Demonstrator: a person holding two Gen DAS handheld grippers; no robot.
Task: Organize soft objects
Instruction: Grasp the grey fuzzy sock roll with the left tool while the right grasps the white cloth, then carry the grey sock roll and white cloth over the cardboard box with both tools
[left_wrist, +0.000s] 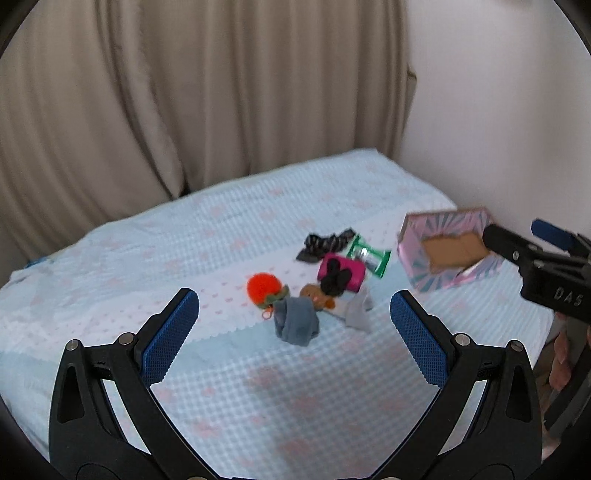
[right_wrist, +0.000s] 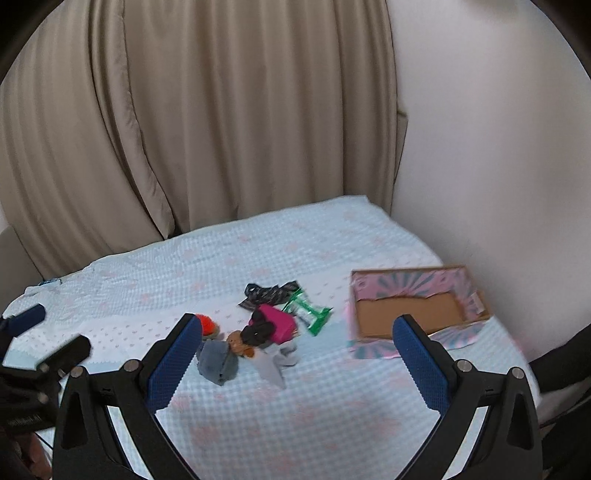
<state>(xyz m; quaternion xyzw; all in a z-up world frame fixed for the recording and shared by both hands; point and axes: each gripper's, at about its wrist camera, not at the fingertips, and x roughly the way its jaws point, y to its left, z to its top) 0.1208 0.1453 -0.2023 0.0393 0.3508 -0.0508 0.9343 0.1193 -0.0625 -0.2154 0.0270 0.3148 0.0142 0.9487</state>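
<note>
Nearest, both grippers hang above the bed (left_wrist: 332, 387) with nothing between their blue pads: the left gripper (left_wrist: 294, 308) has its jaws spread wide and released, and the right gripper (right_wrist: 296, 334) likewise stands fully parted and empty. Held this way, they look ready for a first pick, framing the heap rather than touching it.

Just beyond lies the pile of soft objects on the pale blue bedspread. At its near edge sits a grey cloth bundle (left_wrist: 296, 322), with a light grey sock (left_wrist: 359, 311) beside it. Touching these are an orange knitted ball (left_wrist: 264, 287) and a small brown plush toy (left_wrist: 317, 294). Behind them a black fuzzy item (left_wrist: 335, 281) rests on a magenta pouch (left_wrist: 354, 272), then a green packet (left_wrist: 370, 256) and a dark patterned cloth (left_wrist: 325, 242).

Off to the right, well apart from the heap, an open pink patterned box (right_wrist: 410, 280) lies empty, probably the place meant for the things. Nothing blocks the way to it. Farthest back hang beige curtains (left_wrist: 184, 92) beside a plain wall (left_wrist: 498, 110).
</note>
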